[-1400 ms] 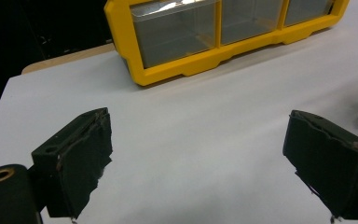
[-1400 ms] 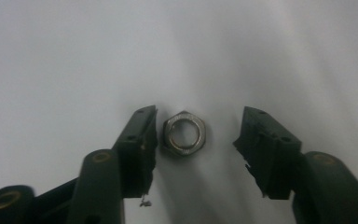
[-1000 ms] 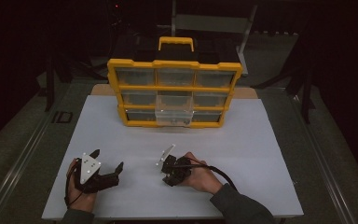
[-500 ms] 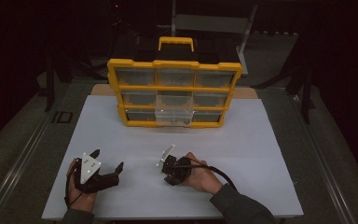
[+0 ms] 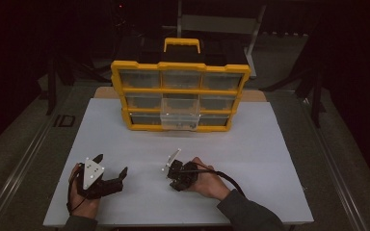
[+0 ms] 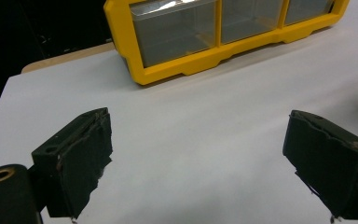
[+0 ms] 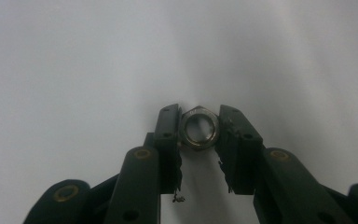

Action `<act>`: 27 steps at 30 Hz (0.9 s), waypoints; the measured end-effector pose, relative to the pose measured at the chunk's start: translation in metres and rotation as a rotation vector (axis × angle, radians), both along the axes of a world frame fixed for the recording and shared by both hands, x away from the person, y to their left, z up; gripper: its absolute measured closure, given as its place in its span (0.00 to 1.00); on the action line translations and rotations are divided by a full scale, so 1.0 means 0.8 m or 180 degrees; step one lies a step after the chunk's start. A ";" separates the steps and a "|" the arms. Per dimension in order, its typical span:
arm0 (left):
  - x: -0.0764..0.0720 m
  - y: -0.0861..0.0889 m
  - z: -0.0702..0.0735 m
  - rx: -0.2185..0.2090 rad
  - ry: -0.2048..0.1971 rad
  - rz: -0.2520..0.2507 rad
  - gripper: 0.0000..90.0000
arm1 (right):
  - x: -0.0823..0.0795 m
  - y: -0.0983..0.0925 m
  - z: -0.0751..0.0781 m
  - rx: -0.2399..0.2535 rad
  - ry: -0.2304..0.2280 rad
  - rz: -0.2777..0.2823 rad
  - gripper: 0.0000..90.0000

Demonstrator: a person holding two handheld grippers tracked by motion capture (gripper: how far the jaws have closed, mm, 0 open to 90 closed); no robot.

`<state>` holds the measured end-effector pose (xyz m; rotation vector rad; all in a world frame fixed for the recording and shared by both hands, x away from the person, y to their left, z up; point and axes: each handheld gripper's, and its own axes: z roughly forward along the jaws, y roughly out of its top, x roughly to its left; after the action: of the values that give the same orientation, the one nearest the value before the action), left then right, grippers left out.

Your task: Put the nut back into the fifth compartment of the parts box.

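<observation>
Right gripper [image 7: 199, 128] jaws clamped on nut [image 7: 198, 129], seated between tips; I lift slowly, grip steady. Left gripper [image 6: 196, 158] jaws apart, empty.

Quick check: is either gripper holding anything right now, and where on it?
The right gripper clamps a metal hex nut by its opposite outer flats, at the jaw tips. The left gripper is open and holds nothing.

No text, label, brand, number or sign can be read. The metal nut [image 7: 199, 128] carries faint stamped marks near twelve o'clock on its rim, too small and blurred to make out. The yellow drawer organizer [image 5: 179, 95] shows no legible lettering on its frame or drawers.
</observation>
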<state>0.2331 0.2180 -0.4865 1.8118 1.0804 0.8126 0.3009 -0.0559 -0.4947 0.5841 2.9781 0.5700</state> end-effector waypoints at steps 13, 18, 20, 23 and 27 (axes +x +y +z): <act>0.000 0.000 0.000 0.0002 -0.0001 0.0004 0.08 | 0.002 -0.002 0.004 0.0010 0.0005 0.0022 0.78; 0.000 0.000 0.000 0.0002 -0.0002 0.0003 0.08 | 0.002 -0.004 0.009 0.0024 -0.0009 0.0019 0.78; 0.000 0.001 0.000 0.0001 -0.0002 0.0003 0.08 | 0.002 -0.005 0.010 0.0032 -0.0015 0.0021 0.78; 0.000 0.000 0.000 0.0001 -0.0002 0.0003 0.08 | 0.002 -0.006 0.012 0.0035 -0.0015 0.0015 0.78; 0.000 0.000 0.000 0.0003 -0.0002 0.0004 0.08 | 0.002 -0.007 0.015 0.0050 -0.0029 0.0011 0.78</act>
<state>0.2329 0.2184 -0.4863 1.8118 1.0810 0.8143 0.3028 -0.0613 -0.4823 0.5760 2.9692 0.5952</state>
